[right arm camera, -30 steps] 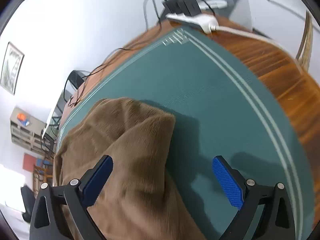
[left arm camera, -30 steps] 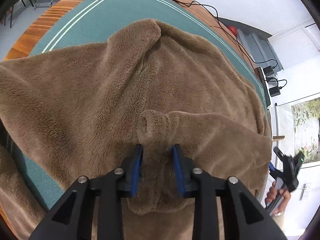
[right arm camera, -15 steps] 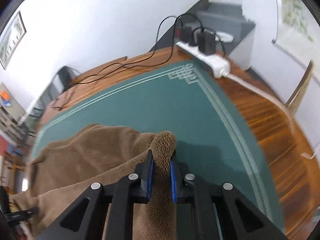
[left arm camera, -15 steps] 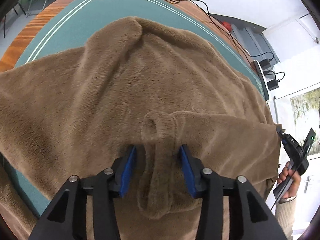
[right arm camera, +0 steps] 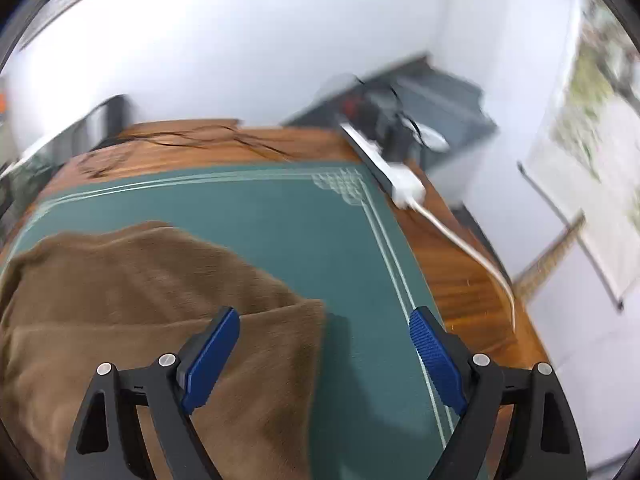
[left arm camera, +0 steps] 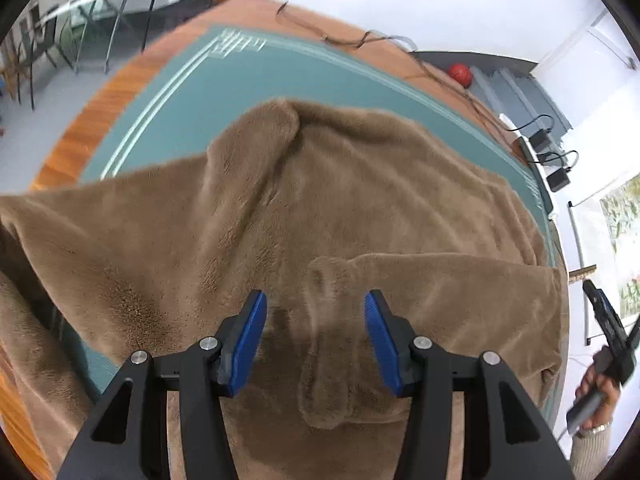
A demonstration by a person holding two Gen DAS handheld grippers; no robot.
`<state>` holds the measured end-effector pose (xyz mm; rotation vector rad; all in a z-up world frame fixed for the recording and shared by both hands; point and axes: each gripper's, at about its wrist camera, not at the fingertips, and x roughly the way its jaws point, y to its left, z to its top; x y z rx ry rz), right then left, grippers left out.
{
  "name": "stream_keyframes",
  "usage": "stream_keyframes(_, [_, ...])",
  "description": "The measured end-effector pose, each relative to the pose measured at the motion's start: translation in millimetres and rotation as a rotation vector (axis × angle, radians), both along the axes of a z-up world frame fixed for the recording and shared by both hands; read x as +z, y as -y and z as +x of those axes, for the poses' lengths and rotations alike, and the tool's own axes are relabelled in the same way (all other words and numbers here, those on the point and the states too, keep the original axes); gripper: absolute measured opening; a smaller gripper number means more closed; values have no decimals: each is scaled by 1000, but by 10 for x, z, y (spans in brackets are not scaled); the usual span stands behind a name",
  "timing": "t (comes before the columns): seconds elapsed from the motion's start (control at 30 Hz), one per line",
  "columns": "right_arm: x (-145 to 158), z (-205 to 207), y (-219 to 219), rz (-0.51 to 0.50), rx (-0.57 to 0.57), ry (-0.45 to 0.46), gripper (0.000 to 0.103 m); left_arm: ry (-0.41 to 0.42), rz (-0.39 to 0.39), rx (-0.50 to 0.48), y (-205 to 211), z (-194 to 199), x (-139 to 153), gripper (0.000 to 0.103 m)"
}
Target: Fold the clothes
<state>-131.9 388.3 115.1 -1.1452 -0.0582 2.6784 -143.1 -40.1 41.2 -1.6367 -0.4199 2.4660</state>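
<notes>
While both pairs of jaws are opening, pinching nothing | left gripper [left arm camera: 315, 338] over raised ridge; right gripper [right arm camera: 324, 354] over near-right corner | brown fleece garment [left arm camera: 360, 200] on green mat [left arm camera: 256, 76] | likely soft, bulky, limp; take corners or edges.

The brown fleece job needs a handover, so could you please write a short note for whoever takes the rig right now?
Left gripper: jaws opening, pads clear of the fleece; a raised ridge of it lies between them, not pinched.
Right gripper: jaws opening, over the fleece's folded corner and bare green mat, holding nothing.
Fleece: spread on the mat on the wooden table, one edge folded over the top.
Done: a first fold laid.
Left: probably flatten the ridge, then further folds.
</notes>
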Motion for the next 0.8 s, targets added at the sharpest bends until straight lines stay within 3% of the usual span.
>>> stream_keyframes(0.07, [10, 165, 239, -23, 103, 12, 89, -11, 15, -51, -119, 43, 18, 57])
stream_keyframes(0.2, [-343, 373, 633, -70, 236, 138, 89, 10, 16, -135, -451, 72, -107, 59])
stream_keyframes(0.33, [-740, 495, 611, -58, 189, 250, 89, 25, -31, -169, -619, 75, -321, 59])
stream_keyframes(0.4, [-837, 536, 465, -96, 174, 258, 89, 11, -38, -184, -627, 106, -325, 59])
stream_keyframes(0.6, [-877, 571, 454, -91, 161, 247, 92, 28, -4, -146, -576, 135, -273, 59])
stream_keyframes(0.8, [-891, 534, 504, -94, 159, 241, 93, 18, 48, -76, -313, 498, -68, 59])
